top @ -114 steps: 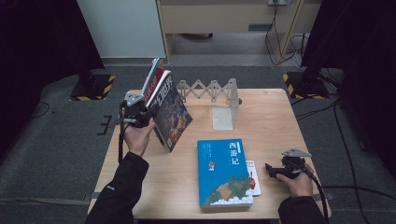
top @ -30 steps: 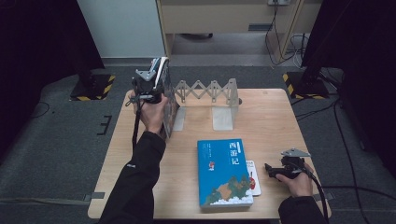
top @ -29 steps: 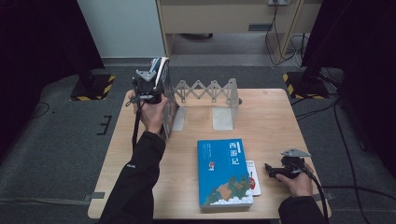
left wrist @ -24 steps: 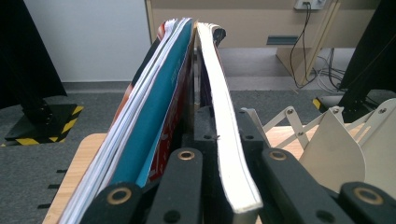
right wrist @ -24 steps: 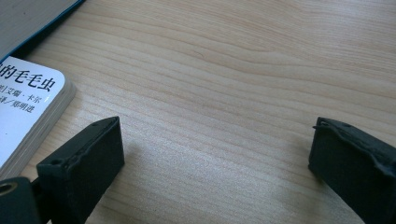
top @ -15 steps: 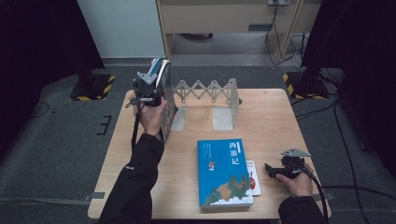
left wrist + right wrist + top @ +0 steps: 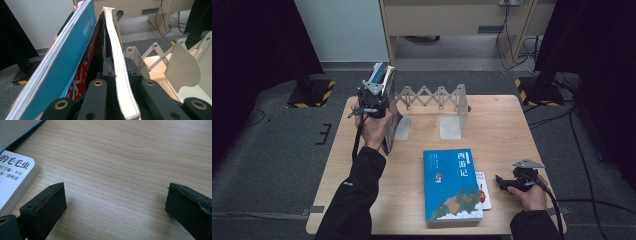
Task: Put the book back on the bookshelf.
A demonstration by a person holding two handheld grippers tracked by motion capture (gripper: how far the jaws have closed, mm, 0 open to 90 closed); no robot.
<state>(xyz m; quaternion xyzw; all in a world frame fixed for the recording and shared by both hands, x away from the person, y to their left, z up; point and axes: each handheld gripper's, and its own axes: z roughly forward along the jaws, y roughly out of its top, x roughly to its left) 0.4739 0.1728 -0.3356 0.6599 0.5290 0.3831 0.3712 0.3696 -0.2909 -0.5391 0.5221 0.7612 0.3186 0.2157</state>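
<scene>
Nearest to us, our right gripper (image 7: 507, 182) rests low on the table (image 7: 512, 125), jaws spread wide with only bare wood grain between them, just as it lay a few seconds ago. Just beside its left jaw lies a small white book (image 7: 15, 177) with black Chinese characters on the cover, partly tucked under the big blue book (image 7: 452, 185). That blue book lies flat near the front edge, and its cover reads 西游记 in white.

Farther off, our left gripper (image 7: 373, 102) pinches a bundle of books (image 7: 387, 107) at the left end of the metal book rack (image 7: 432, 97). A few seconds ago the bundle leaned out over the table on a slant; now we hold it nearly upright against the rack's left plate. In the left gripper view the jaws press on a thick book with pale page edges (image 7: 120, 75), with a red-covered one (image 7: 83, 72) and a teal one (image 7: 65, 57) leaning to its left. The red cover carries white lettering, too cut off to read.

The table is light wood on grey carpet (image 7: 277, 150). Behind it stand a pale cabinet (image 7: 452, 20) with cables (image 7: 524, 45), a white panel (image 7: 342, 30) and yellow-black striped feet (image 7: 317, 95) at both sides.
</scene>
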